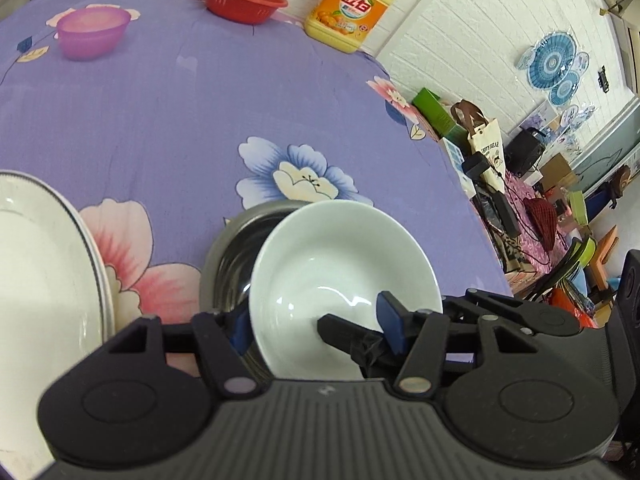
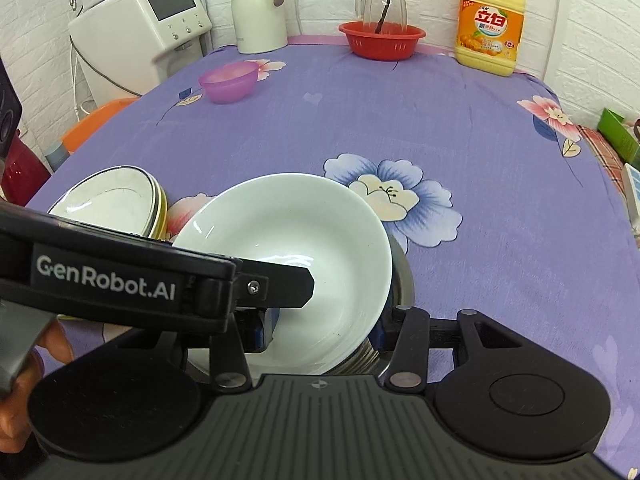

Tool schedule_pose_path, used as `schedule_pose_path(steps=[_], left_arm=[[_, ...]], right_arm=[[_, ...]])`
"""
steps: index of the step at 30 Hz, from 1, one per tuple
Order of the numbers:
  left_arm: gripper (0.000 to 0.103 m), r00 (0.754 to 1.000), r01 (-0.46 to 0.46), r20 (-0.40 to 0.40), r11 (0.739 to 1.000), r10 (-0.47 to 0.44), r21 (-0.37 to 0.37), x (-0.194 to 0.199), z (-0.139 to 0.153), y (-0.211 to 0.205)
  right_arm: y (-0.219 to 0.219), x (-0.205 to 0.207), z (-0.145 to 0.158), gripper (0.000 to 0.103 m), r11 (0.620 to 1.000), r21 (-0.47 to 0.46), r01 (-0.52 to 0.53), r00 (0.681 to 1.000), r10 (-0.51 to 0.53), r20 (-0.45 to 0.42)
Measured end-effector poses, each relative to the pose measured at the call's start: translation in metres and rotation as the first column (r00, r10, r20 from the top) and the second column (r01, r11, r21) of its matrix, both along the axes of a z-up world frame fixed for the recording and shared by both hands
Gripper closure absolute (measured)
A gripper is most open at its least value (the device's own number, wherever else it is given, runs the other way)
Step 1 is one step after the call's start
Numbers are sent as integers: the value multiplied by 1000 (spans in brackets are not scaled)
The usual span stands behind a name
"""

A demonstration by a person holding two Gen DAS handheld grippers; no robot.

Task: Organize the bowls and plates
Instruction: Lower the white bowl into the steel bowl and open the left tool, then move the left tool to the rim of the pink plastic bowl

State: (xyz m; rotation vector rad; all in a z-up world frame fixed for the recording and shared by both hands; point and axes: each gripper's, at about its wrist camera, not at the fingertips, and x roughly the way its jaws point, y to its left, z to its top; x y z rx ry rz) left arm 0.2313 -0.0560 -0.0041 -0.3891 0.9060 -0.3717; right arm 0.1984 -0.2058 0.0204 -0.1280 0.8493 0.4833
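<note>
Bowls sit low in the middle of both views. The white bowl leans inside the metal bowl. The left gripper pinches the white bowl's near rim, one finger inside. The right gripper squeezes both bowls' rims together. Stacked plates lie at middle left.

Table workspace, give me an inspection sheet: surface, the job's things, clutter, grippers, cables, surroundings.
Surface: purple floral tablecloth.
Job's things: white bowl tilted over steel bowl; plate stack to its left; purple bowl farther back.
Clutter: red basket, glass jug, detergent bottle, thermos jug by the wall.
Grippers: left hand-held gripper and right hand-held gripper both appear clamped on the white bowl.
Cables: white cords beside the appliance.
Surroundings: white brick wall.
</note>
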Motion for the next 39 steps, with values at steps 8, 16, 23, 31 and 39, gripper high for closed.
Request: schedule_pose_path(steps=[8,16,23,31,39], left_arm=[[25,999,12,45,999,-14,45,0,16,5],[14,991,-17,134,997,6,79,-4,46,42],[14,982,-150,138,972,127,179,8,46,131],[14,942,-330,127,923,309,200,47,43,238],[14,916,-399,82,912,392,93,147,27,273]], right_arm=[[-16,-9,6,20,998,49,28,999,-30,30],[-30,-14,24,0,995,79,66,993,-74,96],[-17,7,20,0,995,84,51,996,-57,69],[40,71,24,0,997,79,-17,1000,15,25],[132,164,14,0,992,36,-124,992,124,-3]])
